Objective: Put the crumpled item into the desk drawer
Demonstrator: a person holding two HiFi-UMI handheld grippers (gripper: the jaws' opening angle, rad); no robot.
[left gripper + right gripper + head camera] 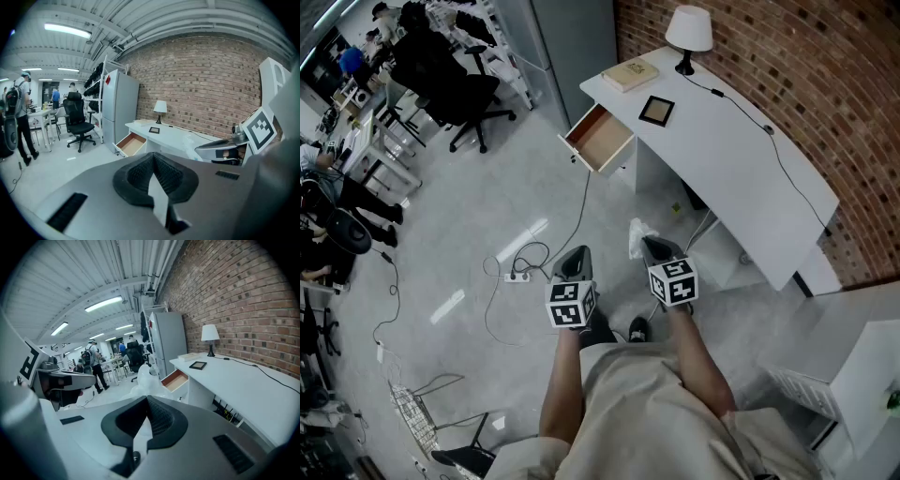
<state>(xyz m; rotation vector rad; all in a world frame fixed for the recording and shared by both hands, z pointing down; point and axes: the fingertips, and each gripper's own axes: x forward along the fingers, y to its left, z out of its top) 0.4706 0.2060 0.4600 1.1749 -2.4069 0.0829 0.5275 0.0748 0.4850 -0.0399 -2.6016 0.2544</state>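
Hanging out front on the person's left side, the left gripper [152, 158] has its jaws pressed together with nothing between them. It looks to be carried idle, free to steady or push the drawer if needed. Ahead and a little further right, the desk drawer [601, 141] stands pulled open at the far end of the white desk [741, 178], its wooden inside bare as far as can be seen, so it appears ready to take the load. The crumpled plastic wrap [144, 377], pale and translucent, is well apart from that drawer. It bunches out beyond the tips of the right gripper [649, 246], whose jaws pinch it by one fold, probably because so light and springy a thing needs only a small bite to carry. Both bare forearms reach forward from the waist, side by side over the floor, with the two grippers roughly level and pointing toward the desk. The right one sits close alongside the desk's near end. The person stands some way back, so a walk or a long reach toward the drawer seems to come next.
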